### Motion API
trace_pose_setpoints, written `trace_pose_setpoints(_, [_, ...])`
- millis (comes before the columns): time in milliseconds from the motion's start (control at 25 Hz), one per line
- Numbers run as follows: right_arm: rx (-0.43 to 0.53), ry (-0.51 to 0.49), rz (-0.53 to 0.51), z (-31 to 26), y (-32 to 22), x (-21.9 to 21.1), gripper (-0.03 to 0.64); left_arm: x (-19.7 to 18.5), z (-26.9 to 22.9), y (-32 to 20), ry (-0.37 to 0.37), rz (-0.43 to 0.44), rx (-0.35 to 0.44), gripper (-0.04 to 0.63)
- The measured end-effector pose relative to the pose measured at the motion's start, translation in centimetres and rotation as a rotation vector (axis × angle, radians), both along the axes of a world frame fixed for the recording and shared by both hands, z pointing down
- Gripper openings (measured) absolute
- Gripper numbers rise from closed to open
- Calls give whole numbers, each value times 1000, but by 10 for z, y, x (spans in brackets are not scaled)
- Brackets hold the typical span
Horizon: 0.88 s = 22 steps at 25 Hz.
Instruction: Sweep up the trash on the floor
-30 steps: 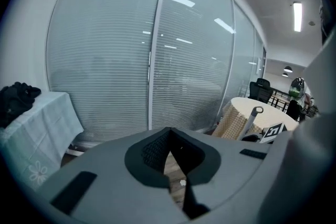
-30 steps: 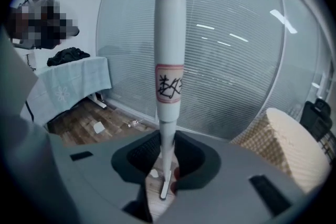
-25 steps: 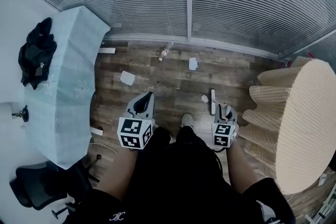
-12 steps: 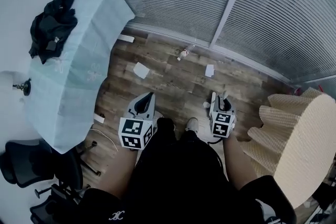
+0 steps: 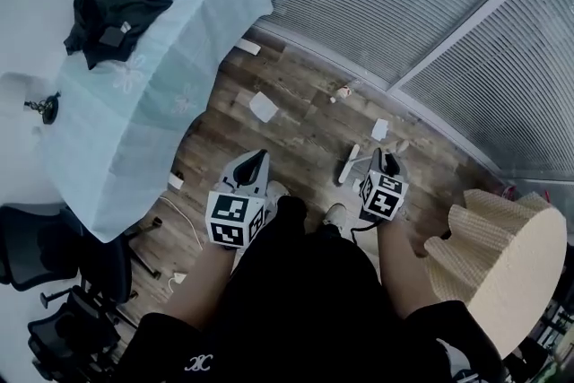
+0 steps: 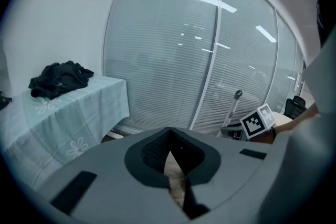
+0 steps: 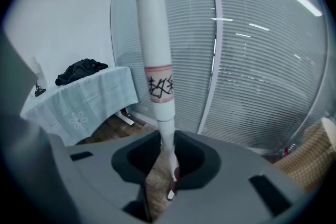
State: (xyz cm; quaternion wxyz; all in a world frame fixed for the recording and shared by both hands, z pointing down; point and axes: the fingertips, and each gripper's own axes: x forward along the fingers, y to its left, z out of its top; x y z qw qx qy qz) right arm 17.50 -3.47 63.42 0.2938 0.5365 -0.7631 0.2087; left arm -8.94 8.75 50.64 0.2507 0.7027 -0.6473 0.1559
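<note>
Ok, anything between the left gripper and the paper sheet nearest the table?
Nothing. In the head view, only bare wood floor separates the left gripper from the paper sheet.

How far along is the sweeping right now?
Done: nothing looks swept, and no pile shows on the floor.
In hand: the right gripper is shut on a white handle, probably the broom's, though its head is out of view. The left gripper is shut and empty.
Left: a paper scrap, a second scrap and a crumpled bit lie scattered.
</note>
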Motion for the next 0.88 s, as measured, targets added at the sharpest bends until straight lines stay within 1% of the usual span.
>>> trace_pose_setpoints(80, [11, 16, -6, -2, -6, -17, 89, -16, 3, 0, 12, 2, -3, -6])
trace_pose_setpoints(160, [15, 28, 6, -3, -11, -25, 87, -29, 5, -1, 18, 13, -2, -5])
trace_pose_setpoints(280, [6, 24, 46, -6, -11, -21, 87, -40, 6, -5, 19, 34, 2, -6])
trace_pose_setpoints(360, [3, 22, 67, -9, -7, -12, 87, -40, 5, -11, 24, 47, 9, -6])
trace_pose_setpoints(600, [33, 37, 104, -26, 15, 27, 87, -11, 1, -23, 41, 106, 32, -6])
trace_pose_setpoints(880, [38, 137, 143, -26, 45, 88, 87, 36, 2, -30, 45, 197, 24, -6])
